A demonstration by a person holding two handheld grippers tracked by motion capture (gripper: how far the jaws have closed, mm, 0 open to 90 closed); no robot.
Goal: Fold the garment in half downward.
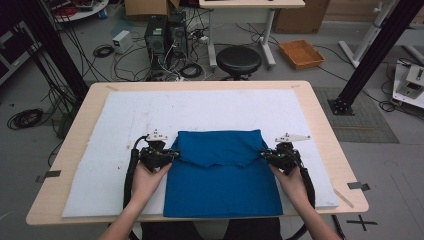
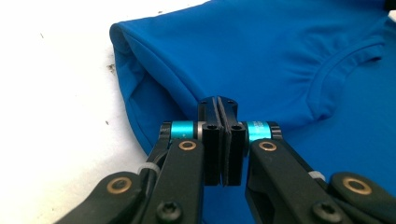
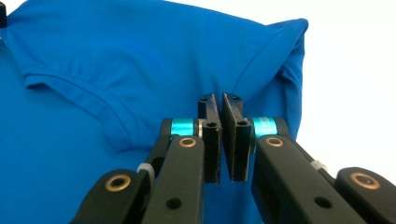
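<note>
Left hand-held gripper [image 1: 175, 154] pinching blue shirt [image 1: 222, 175] edge. Right hand-held gripper [image 1: 262, 153] clamped on opposite edge. Lying on white worktop [image 1: 120, 120].

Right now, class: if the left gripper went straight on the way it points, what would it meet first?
The blue shirt: the left gripper points at its folded side edge, jaws shut, probably already touching it.

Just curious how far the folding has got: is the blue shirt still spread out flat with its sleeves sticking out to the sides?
No: in the high view the blue shirt lies as a neat rectangle, its top part folded down over the body.
</note>
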